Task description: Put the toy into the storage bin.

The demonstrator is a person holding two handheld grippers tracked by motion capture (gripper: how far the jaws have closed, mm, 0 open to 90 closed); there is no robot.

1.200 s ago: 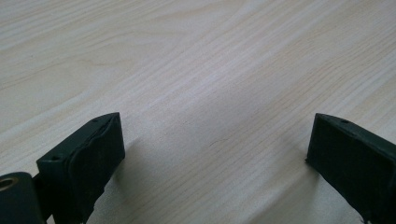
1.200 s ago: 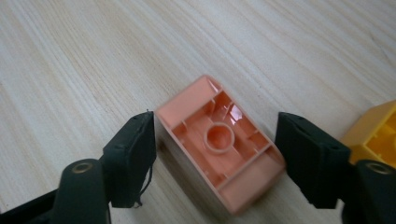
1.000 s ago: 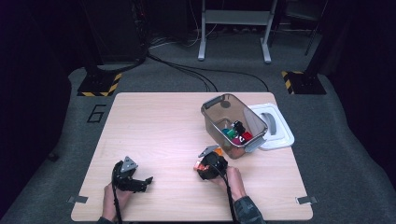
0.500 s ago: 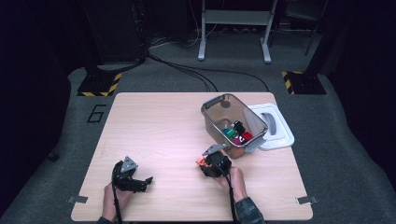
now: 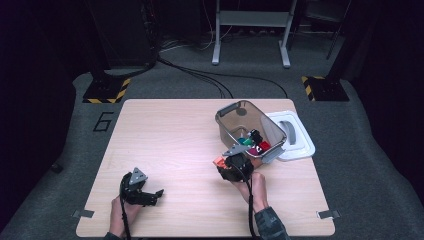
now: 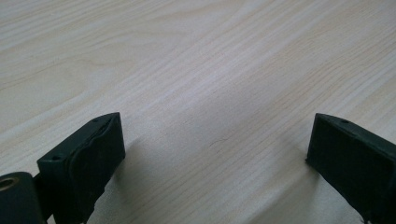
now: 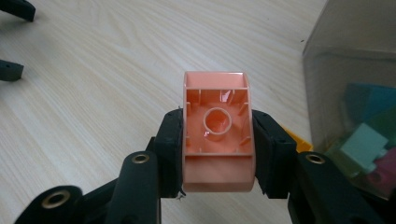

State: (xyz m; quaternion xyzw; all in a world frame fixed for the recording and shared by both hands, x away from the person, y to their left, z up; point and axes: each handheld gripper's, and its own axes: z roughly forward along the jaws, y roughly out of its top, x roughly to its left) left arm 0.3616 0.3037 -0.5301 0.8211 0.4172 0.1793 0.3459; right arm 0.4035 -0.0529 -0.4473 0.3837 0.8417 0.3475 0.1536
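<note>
Two grippers work at one wooden table (image 5: 180,130). The right gripper (image 5: 226,165) is clenched on one orange building block (image 7: 217,130); in the right gripper view both black jaws press flat against the block's two side walls, and its hollow underside, with one round tube in the middle, faces the camera. Within the last second these jaws have been closing, with the block between them. In the high view the block (image 5: 219,162) shows as a small orange patch at the gripper's left edge, over the table just beside the near left corner of the bin.

One clear plastic bin (image 5: 240,114) stands on the right half of the table. Inside it lie several bright blocks: teal, green, white, red and pink ones can be made out through the wall in the right gripper view, though the blur does not allow an exact count. One white lid (image 5: 295,136) lies flat on the table, touching the bin's right side. One yellow piece (image 7: 299,140) peeks out beside the right jaw; its shape is hidden.

The left gripper (image 5: 150,196) rests near the table's front left, well apart from the bin and the block. Its jaws stand released and wide, with bare wood grain (image 6: 210,93) between them and nothing in their grasp.

One painted numeral, a six (image 5: 102,121), marks the grey floor left of the table.
</note>
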